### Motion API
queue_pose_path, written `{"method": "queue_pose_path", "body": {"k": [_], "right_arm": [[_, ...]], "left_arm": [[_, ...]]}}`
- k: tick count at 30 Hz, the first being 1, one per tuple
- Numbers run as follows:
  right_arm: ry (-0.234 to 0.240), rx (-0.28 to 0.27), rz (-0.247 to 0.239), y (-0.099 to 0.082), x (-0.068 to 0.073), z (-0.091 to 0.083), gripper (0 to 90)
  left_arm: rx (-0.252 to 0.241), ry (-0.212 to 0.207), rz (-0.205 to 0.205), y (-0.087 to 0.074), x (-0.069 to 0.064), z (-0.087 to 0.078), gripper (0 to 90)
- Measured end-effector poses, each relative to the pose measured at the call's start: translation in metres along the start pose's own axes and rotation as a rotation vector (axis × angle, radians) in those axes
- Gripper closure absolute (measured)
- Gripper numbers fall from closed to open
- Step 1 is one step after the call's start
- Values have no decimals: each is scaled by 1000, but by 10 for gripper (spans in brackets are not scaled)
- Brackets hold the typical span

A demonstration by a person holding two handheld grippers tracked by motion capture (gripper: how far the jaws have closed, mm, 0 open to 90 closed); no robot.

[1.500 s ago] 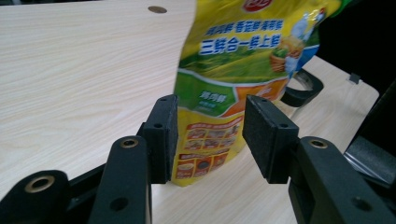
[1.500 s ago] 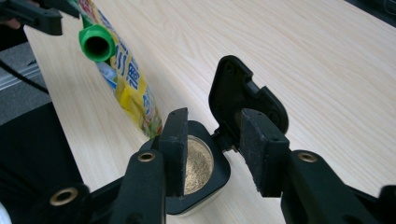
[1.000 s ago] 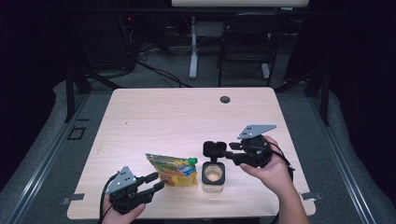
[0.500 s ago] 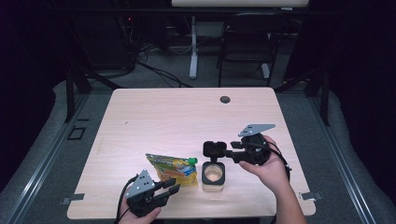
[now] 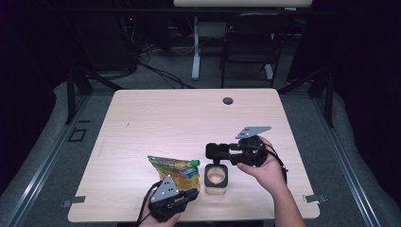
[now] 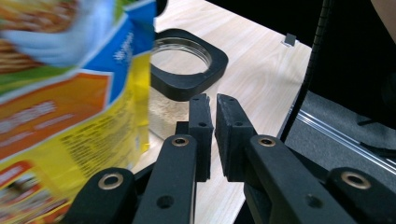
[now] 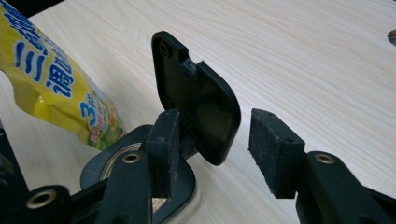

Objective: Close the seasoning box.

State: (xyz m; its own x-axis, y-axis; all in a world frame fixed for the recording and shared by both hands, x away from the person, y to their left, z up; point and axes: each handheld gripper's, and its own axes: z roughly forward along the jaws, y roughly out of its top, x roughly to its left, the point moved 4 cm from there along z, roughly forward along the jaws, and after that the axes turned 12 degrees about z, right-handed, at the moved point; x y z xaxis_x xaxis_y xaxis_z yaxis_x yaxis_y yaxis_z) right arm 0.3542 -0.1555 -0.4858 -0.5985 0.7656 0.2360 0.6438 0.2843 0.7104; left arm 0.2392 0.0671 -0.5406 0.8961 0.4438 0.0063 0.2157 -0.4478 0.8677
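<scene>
Jar (image 5: 216, 178) lid (image 7: 196, 112) flipped up | our right gripper (image 7: 215, 144) spread around it, just been widening | left gripper (image 6: 214, 128) nearly together, just been narrowing, empty beside pouch (image 5: 175, 168) | pouring still ahead.

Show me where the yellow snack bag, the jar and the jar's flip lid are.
yellow snack bag (image 5: 173, 167), high view, middle of its printed face
jar (image 5: 216, 177), high view, the powder inside its open mouth
flip lid (image 7: 198, 100), right gripper view, centre of its raised inner face

Left claw (image 5: 189, 195) nearly shut, beside pouch (image 5: 175, 168).
</scene>
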Motion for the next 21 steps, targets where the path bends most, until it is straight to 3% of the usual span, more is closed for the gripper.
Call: {"method": "queue_pose_path", "body": {"k": [6,13,21], "right_arm": [[15,-16,-22,2,3,0,560],[16,-14,-25,2,3,1,604],[14,-14,-30,1,4,0,612]], "left_arm": [[15,-27,4,2,-6,18,868],[47,-18,8,-1,-7,33,874],[51,-14,0,-2,-4,41,884]]}}
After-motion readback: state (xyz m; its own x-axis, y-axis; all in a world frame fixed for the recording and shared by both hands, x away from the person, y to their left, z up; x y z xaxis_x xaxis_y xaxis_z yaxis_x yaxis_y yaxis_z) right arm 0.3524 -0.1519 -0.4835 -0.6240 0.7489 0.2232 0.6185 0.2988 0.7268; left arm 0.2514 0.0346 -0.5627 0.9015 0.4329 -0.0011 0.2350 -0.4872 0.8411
